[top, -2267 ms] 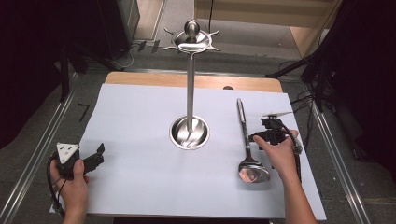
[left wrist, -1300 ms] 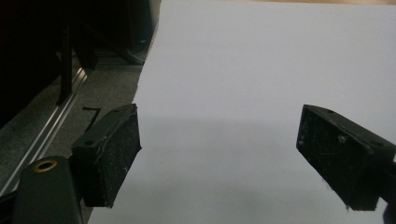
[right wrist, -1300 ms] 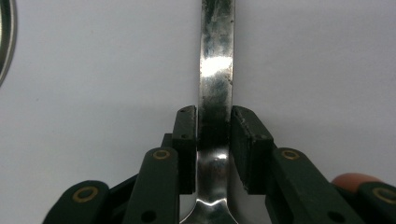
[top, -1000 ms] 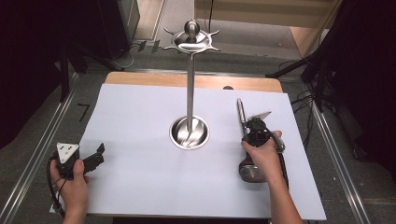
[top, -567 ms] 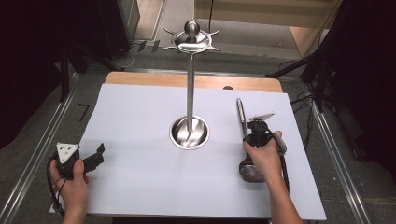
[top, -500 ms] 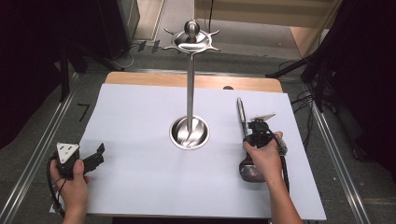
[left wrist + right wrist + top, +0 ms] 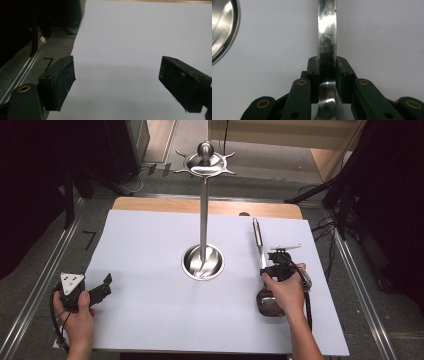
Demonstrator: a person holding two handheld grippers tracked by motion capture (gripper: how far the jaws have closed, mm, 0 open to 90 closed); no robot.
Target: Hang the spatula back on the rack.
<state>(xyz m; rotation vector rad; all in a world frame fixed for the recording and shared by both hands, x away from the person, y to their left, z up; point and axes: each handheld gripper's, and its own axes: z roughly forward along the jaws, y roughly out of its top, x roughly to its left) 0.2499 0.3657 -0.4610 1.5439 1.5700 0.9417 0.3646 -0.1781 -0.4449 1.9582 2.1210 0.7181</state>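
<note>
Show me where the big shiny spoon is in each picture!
High view: the spoon lies right of the stand's round base, under the right tool.
Left gripper view: not in it.
Right gripper view: centre, pinched between the jaws.
Shared landmark: the base.

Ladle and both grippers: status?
Right gripper shut on ladle handle, ladle flat on the white sheet. Left gripper open, empty, near left edge. Stand clear of both.

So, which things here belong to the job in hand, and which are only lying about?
In the job:
- ladle, clamped at its handle by the right gripper
- likely the hanging stand

Idle:
- left gripper, jaws open, holding nothing
- white sheet
</note>
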